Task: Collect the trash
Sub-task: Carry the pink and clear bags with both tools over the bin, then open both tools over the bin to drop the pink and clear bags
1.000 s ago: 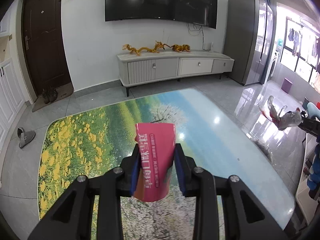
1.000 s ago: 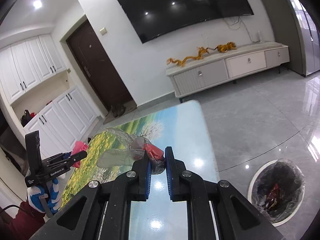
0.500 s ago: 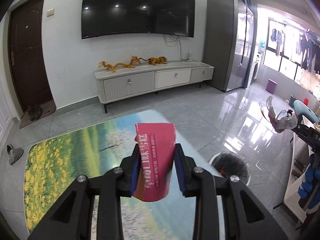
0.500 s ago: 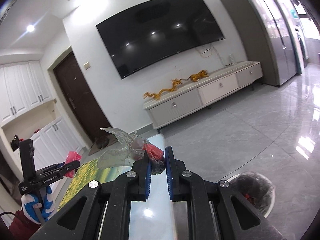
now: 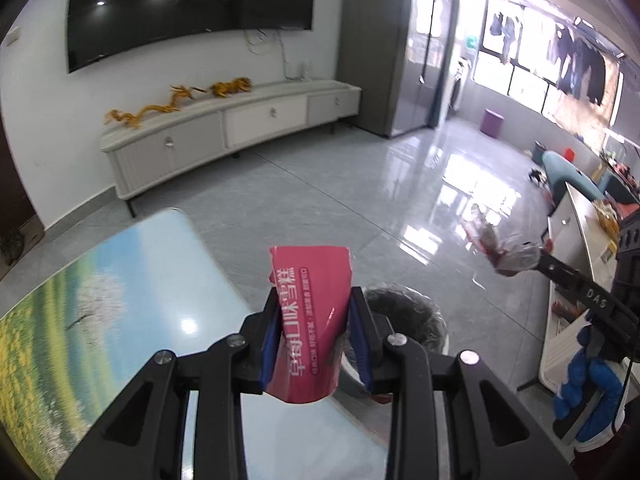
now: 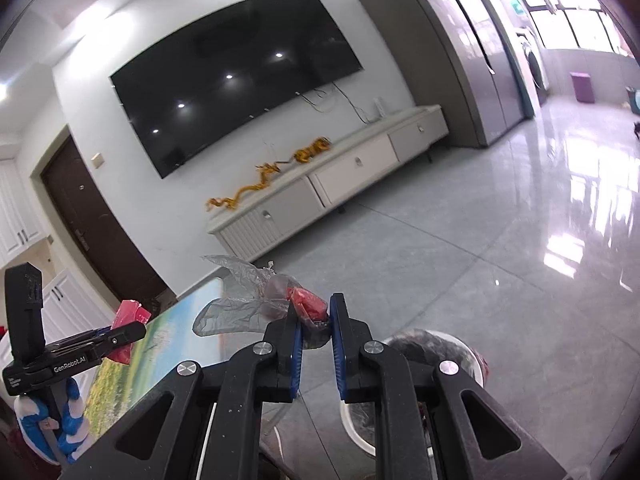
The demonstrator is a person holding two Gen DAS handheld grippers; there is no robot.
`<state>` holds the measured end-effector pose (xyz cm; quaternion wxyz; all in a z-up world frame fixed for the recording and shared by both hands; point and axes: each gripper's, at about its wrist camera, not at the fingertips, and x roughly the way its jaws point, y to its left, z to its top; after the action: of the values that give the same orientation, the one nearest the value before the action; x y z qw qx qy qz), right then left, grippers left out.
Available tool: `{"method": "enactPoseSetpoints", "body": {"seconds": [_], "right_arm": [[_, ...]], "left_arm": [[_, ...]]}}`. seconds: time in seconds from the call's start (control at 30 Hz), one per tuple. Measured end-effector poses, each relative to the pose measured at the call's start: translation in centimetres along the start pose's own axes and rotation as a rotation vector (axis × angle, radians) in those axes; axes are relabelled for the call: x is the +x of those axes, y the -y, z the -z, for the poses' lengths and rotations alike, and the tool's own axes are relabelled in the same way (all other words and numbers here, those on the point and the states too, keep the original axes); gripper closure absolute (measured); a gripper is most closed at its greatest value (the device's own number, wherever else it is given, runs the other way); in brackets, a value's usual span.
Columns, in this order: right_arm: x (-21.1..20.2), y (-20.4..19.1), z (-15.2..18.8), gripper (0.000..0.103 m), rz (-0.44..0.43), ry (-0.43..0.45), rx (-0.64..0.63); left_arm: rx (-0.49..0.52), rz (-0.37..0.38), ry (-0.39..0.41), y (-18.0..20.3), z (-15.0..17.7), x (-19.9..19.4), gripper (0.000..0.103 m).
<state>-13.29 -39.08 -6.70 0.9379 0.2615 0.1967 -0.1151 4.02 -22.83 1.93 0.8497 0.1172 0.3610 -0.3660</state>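
Observation:
My left gripper [image 5: 314, 312] is shut on a red snack wrapper [image 5: 310, 300] with white print, held in the air past the table's right end. The trash bin [image 5: 408, 316], white with a black liner, stands on the floor just behind and below it. My right gripper [image 6: 313, 320] is shut on a crumpled clear plastic wrapper [image 6: 256, 300] with a red piece inside; the bin [image 6: 432, 350] lies just below it to the right. Each gripper shows in the other's view: the right one [image 5: 520, 258] and the left one [image 6: 128, 332].
A table with a landscape-print top [image 5: 100, 300] lies at the left. A white TV cabinet [image 5: 232, 132] with a wall TV [image 5: 188, 8] stands across the tiled floor. A grey fridge [image 5: 384, 40] and a white counter [image 5: 576, 248] are to the right.
Both grippers have swung right, off the table toward the bin, each still holding its wrapper. The bin now sits close under both grippers.

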Motion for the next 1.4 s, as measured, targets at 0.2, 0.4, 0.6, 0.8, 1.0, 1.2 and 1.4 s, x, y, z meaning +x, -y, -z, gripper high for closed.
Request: {"method": "enactPoseSetpoints", "body": {"seconds": [0.2,0.4,0.6,0.8,1.0,1.2,1.4], "right_arm": [[2.4,3.8,1.0,0.090,0.064,-0.066,0.065],[4.5,6.9,2.0,0.090,0.104,-0.126,0.107],[6.5,9.2,3.5,0.090,0.146,-0.195,0.152],[8.2,11.1,4.7,0.088,0.176,-0.249,0.182],[9.5,12.3,5.5,0.088,0.197,-0.293,0.191],[9.6,13.0,5.8,0.061,0.220,-0.308,0.215],[9.2,13.1,5.6,0.055,0.243,-0.303,0.215]], "left_arm": [[0.037,0.075,-0.110,4.3,-0.2,6.6,0.073],[0.059,0.132,-0.206,7.6,-0.1,12.2,0.072],[0.052,0.141,-0.281,9.6,-0.1,16.4,0.071],[0.006,0.144,-0.346,10.3,0.2,20.0,0.071],[-0.064,0.169,-0.396,9.9,0.4,22.4,0.063],[-0.096,0.190,-0.399,9.6,0.7,23.1,0.052],[-0.108,0.199,-0.389,9.4,0.7,22.6,0.051]]}}
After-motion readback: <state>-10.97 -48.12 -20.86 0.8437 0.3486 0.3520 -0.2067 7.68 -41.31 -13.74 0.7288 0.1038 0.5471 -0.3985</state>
